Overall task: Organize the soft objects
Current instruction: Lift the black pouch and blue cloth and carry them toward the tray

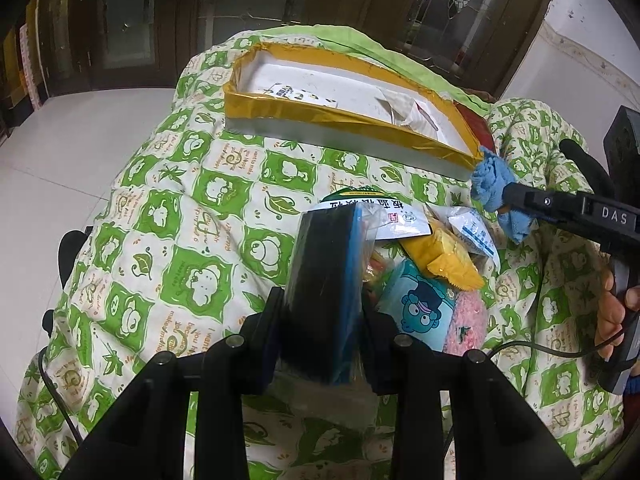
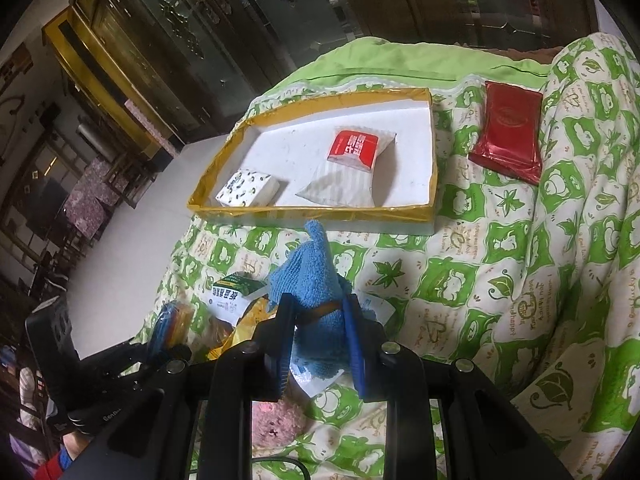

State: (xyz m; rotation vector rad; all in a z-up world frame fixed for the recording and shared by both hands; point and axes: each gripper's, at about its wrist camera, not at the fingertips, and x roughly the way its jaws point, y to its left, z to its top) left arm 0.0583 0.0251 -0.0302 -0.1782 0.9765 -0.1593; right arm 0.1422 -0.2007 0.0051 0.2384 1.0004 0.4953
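My left gripper [image 1: 326, 304] is shut on a clear plastic packet [image 1: 370, 240] lifted above a pile of soft packets: a green-and-white sachet [image 1: 376, 212], a yellow packet [image 1: 448, 258], a blue cartoon pack [image 1: 420, 308] and a pink fuzzy item [image 1: 468, 320]. My right gripper [image 2: 320, 316] is shut on a blue cloth [image 2: 308, 276] and holds it above the pile, short of the gold-rimmed white tray [image 2: 312, 212]. The tray holds a small tissue pack [image 2: 248, 188] and a white-and-red packet [image 2: 352, 160].
A red packet [image 2: 508, 132] lies on the green-patterned quilt [image 2: 480, 280] right of the tray. The quilt falls away to a white tiled floor [image 1: 60, 152] on the left. Dark wooden cabinets [image 2: 180, 40] stand behind.
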